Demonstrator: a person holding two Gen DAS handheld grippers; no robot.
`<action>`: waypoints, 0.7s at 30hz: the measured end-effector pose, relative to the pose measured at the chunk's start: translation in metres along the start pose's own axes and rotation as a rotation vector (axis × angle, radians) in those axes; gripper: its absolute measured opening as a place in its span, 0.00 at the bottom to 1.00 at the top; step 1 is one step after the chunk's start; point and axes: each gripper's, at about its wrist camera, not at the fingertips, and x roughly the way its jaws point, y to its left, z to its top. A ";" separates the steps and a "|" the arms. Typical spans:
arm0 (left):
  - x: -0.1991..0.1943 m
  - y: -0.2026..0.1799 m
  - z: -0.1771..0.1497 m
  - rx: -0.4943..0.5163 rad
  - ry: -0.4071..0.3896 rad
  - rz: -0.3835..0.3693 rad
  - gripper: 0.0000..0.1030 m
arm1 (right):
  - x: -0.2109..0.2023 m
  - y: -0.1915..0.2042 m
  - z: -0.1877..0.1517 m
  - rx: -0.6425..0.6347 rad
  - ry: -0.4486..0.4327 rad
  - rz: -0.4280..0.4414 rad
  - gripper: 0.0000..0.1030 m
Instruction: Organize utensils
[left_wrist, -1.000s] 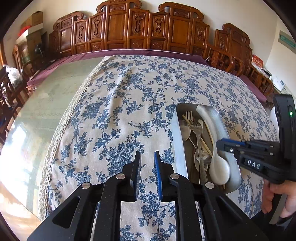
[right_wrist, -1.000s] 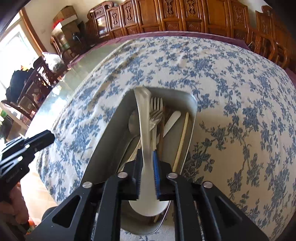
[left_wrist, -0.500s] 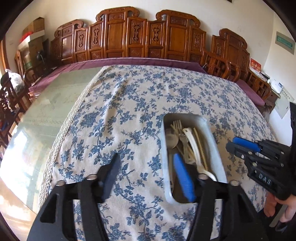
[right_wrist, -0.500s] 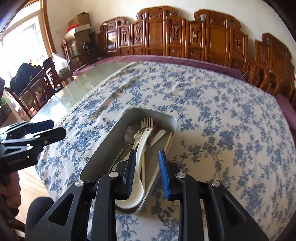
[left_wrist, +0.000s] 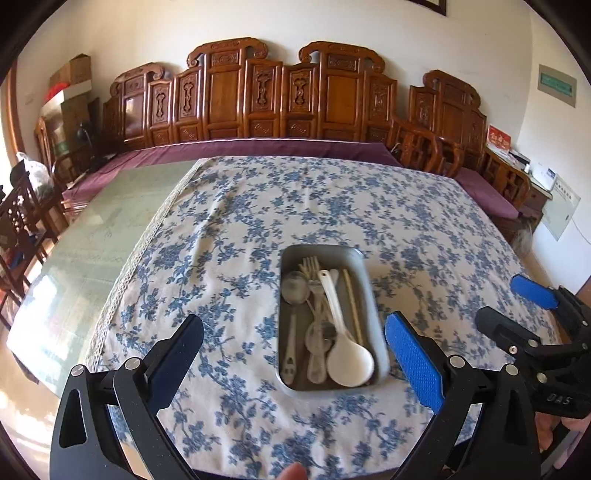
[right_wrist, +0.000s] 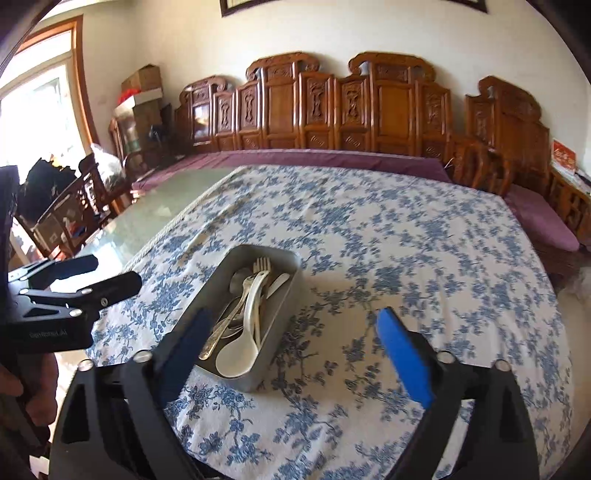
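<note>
A metal tray (left_wrist: 321, 248) (right_wrist: 277, 332) lies on the blue-flowered tablecloth (left_wrist: 229, 258) near the table's front edge. In it lie a white ceramic spoon (left_wrist: 349, 363) (right_wrist: 236, 354), a metal spoon (left_wrist: 295, 290), forks (left_wrist: 312, 269), a chopstick (left_wrist: 352, 302) and other cutlery. My left gripper (left_wrist: 294, 321) (right_wrist: 110, 271) hovers above and short of the tray, its jaws opening wide with nothing gripped. My right gripper (right_wrist: 292, 315) (left_wrist: 502, 301) hangs to the tray's right, its jaws also opening and empty.
Carved wooden chairs (left_wrist: 229, 96) line the far wall behind a purple cloth (left_wrist: 258, 147). Bare glass tabletop (left_wrist: 92, 236) lies left of the cloth's lace edge. More chairs (right_wrist: 66, 218) stand at the left. A fingertip (left_wrist: 291, 472) shows at the bottom edge.
The right gripper let go of the white spoon, which now lies in the tray. Both grippers opened wide and drew back and up from the tray.
</note>
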 end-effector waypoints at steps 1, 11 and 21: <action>-0.003 -0.003 -0.001 0.001 0.001 -0.002 0.92 | -0.006 -0.001 0.000 -0.001 -0.009 -0.006 0.97; -0.029 -0.030 -0.019 0.017 -0.001 -0.029 0.92 | -0.065 -0.013 -0.020 0.009 -0.071 -0.061 0.97; -0.078 -0.057 -0.031 0.062 -0.069 -0.022 0.92 | -0.115 -0.020 -0.034 0.037 -0.125 -0.085 0.97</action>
